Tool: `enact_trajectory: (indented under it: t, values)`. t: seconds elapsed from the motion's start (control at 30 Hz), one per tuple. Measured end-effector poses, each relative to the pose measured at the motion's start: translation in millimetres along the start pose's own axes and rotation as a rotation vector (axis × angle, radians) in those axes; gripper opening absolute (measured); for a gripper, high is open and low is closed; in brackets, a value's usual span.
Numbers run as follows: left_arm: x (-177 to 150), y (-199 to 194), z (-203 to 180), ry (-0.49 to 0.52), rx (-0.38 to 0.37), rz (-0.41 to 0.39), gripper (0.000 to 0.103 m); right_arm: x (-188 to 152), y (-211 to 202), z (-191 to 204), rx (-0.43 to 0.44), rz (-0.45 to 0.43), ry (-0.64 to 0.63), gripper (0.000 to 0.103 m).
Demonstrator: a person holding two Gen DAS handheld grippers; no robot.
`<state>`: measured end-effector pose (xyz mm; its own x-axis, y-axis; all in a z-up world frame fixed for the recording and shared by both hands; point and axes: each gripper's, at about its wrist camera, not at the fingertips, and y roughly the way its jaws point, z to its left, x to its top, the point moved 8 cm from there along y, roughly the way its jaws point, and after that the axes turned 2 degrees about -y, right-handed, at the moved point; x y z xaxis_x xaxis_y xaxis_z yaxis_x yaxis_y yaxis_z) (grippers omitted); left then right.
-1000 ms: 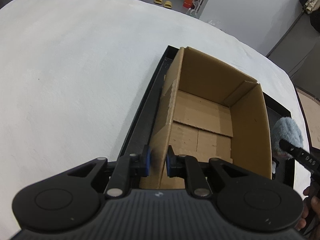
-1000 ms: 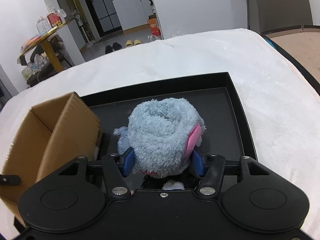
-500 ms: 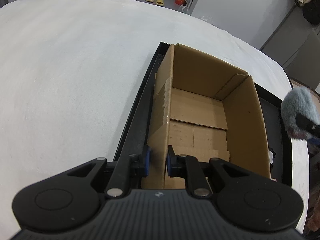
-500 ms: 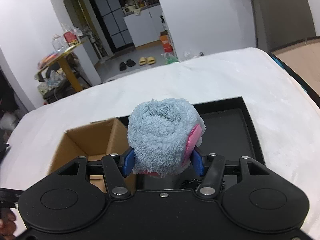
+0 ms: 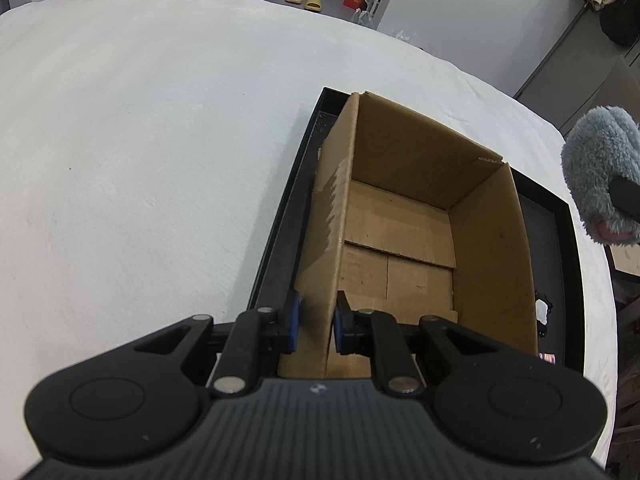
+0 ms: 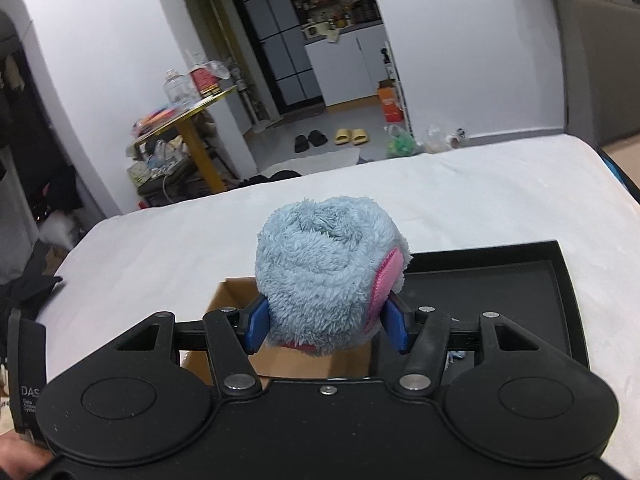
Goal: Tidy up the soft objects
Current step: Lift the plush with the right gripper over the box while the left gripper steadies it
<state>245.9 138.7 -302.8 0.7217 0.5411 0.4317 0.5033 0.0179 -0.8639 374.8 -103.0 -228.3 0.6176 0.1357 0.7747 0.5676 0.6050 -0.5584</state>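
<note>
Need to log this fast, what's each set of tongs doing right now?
Left tongs: closed on the cardboard box wall.
Right tongs: closed on the blue plush toy, held above the box.

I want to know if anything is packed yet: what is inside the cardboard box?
The cardboard box shows only its bare bottom flaps in the left wrist view; no soft item lies there. The near-left corner, behind the left gripper clamping the wall, is hidden.
</note>
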Motion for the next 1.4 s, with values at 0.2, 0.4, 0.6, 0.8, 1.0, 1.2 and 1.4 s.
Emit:
enact_trajectory:
  t: [0.2,0.4,0.6,0.8,1.0,1.2,1.4]
  values:
    - [-1,1,6,-0.015,-0.025,0.007,0.016,0,11,18,0.017,0.02,-0.018,0.056]
    - [2,1,10,-0.014,-0.048,0.03,0.016,-3,23,40,0.031,0.052,-0.043,0.056]
    - [6,4,16,-0.021,-0.078,0.053,0.016,-14,39,51,0.04,0.102,-0.043,0.056]
    - [6,3,19,-0.035,-0.11,0.072,0.017,-24,57,69,0.059,0.163,-0.059,0.056]
    - [8,3,22,-0.048,-0.134,0.091,0.017,-33,70,76,0.057,0.216,-0.051,0.056]
    - [10,2,25,-0.046,-0.137,0.102,0.017,-36,80,79,0.101,0.21,0.001,0.065]
    - [13,3,26,-0.059,-0.131,0.1,0.018,-47,87,70,0.087,0.25,0.065,0.072]
